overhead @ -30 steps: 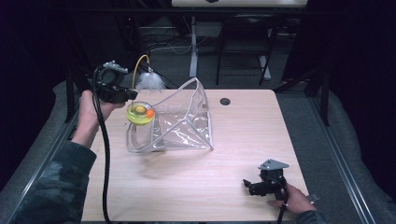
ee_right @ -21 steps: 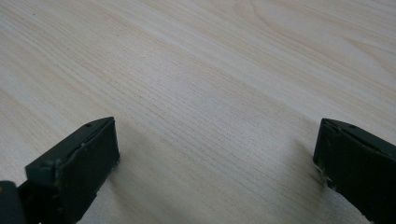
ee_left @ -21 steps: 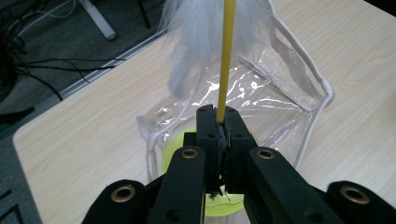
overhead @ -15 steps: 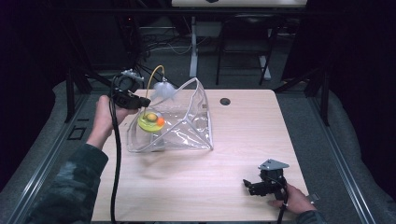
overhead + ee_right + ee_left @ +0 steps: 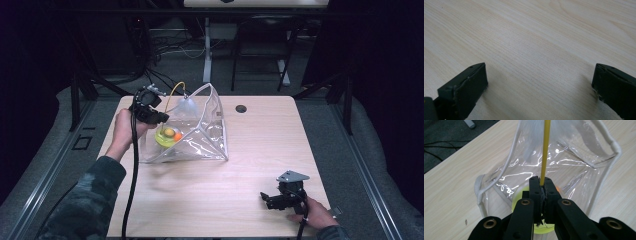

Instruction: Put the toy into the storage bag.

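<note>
Wooden table (image 5: 250, 165), clear bag (image 5: 200, 135) toward its far left corner.
Left gripper (image 5: 541, 185) pinches a yellow cord (image 5: 545, 152) above the bag; right gripper (image 5: 539, 87) spread near the front right edge.

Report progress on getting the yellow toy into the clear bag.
Done: the toy sits at the bag mouth, seemingly partly inside. In hand: the left claw is shut on its yellow handle. Left: release the handle. The right claw rests open on the table, idle.
</note>
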Demonstrator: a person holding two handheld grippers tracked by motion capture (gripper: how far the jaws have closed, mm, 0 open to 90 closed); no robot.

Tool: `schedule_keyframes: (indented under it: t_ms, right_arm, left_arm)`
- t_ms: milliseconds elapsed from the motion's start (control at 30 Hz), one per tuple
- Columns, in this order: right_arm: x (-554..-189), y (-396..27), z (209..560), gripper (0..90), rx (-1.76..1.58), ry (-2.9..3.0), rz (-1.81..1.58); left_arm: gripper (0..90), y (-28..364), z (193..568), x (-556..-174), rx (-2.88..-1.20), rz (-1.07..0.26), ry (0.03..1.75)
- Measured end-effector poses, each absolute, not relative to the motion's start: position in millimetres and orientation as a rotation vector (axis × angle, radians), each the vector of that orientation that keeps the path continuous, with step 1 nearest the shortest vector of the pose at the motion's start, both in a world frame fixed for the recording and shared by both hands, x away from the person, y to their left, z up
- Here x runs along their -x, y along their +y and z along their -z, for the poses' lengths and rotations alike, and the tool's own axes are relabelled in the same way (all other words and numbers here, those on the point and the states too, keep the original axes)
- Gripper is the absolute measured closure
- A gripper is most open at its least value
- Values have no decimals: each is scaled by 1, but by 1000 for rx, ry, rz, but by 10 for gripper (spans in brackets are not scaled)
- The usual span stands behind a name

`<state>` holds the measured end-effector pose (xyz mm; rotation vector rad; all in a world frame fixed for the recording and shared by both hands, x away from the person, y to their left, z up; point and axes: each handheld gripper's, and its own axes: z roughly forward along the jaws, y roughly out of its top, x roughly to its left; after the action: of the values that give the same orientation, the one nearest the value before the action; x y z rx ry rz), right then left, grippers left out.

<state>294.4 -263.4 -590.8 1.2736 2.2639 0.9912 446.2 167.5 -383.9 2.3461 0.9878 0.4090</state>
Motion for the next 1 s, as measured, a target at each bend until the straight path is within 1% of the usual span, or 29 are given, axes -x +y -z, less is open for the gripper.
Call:
schedule_keyframes:
  t_ms: [200, 233, 333, 400, 1000]
  right_arm:
    - [-295, -263, 591, 0, -1271, 2262, -993]
    - [-294, -265, 590, 0, -1250, 2287, -938]
    - [-294, -265, 590, 0, -1251, 2287, -939]
    - [-294, -265, 590, 0, -1251, 2287, -939]
    - [-294, -265, 590, 0, -1250, 2287, -938]
  left_arm:
    - [880, 166, 399, -453, -2355, -407, 1017]
    - [880, 165, 401, -453, -2355, -426, 1016]
    - [880, 165, 408, -455, -2359, -437, 1017]
    - [879, 166, 413, -457, -2351, -423, 1036]
    - [879, 156, 436, -470, -2341, -409, 1082]
